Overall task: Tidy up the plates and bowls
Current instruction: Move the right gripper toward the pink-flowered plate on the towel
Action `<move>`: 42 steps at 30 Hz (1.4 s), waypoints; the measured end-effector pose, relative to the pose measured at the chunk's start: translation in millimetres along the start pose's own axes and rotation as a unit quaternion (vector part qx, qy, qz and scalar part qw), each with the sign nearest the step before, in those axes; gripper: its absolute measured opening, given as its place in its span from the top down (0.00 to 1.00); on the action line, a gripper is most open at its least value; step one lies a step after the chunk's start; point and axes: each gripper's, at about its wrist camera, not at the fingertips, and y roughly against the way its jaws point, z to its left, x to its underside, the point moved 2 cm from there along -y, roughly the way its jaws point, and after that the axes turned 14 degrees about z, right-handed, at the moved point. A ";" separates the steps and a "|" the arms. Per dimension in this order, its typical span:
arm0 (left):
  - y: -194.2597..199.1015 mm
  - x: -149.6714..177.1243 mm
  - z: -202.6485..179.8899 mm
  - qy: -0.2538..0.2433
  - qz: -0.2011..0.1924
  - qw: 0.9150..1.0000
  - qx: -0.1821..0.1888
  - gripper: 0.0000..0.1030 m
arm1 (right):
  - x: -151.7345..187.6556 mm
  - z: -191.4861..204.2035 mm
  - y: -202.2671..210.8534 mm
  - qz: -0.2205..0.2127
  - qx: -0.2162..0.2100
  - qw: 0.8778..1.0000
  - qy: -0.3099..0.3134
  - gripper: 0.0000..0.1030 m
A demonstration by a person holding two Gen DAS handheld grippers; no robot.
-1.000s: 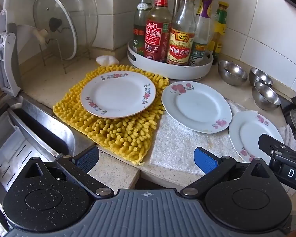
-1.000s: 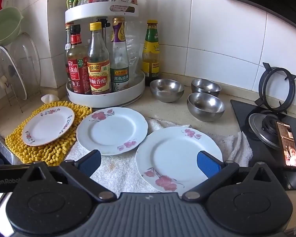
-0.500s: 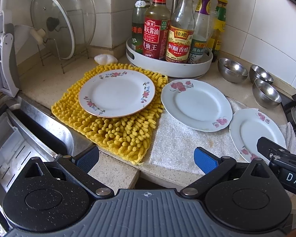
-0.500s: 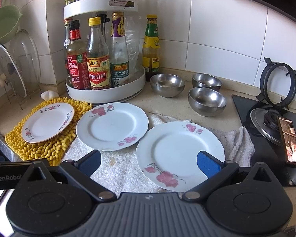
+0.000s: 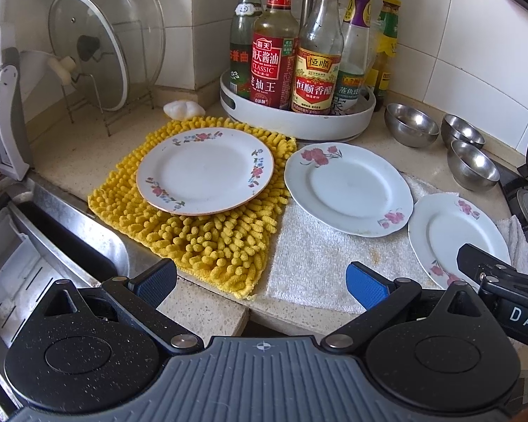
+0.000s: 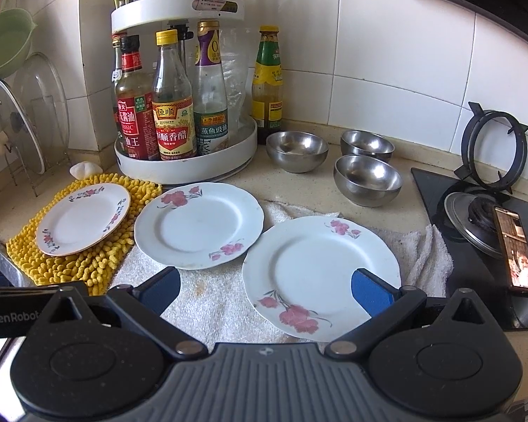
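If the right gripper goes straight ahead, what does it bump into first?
Probably the nearest flowered plate on the white towel. The open right gripper already frames its near edge, though depth is hard to judge.

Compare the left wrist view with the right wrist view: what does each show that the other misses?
Only the left wrist view shows the sink and the white folding rack at the left edge. Only the right wrist view shows the phone lying on the stove, the burner ring, and the turntable's upper shelf. Both show three plates: the small plate on the yellow mat, the middle plate, and the right plate on the white towel, plus three steel bowls. Both grippers, left and right, are open and empty.
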 end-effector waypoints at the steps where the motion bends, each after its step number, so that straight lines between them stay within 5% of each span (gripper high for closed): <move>1: -0.6 -0.5 0.6 0.002 0.005 1.000 0.002 0.00 | 0.1 -0.2 -0.5 0.000 0.001 1.000 0.000 0.00; 29: -12.4 -7.6 -3.1 0.001 0.011 1.000 -0.008 0.00 | -9.1 4.6 -18.3 0.016 -0.008 1.000 0.006 0.00; 42: -32.6 -32.7 -11.5 0.054 0.024 0.998 -0.037 0.00 | -57.3 -9.6 -63.5 0.027 -0.055 0.995 0.073 0.00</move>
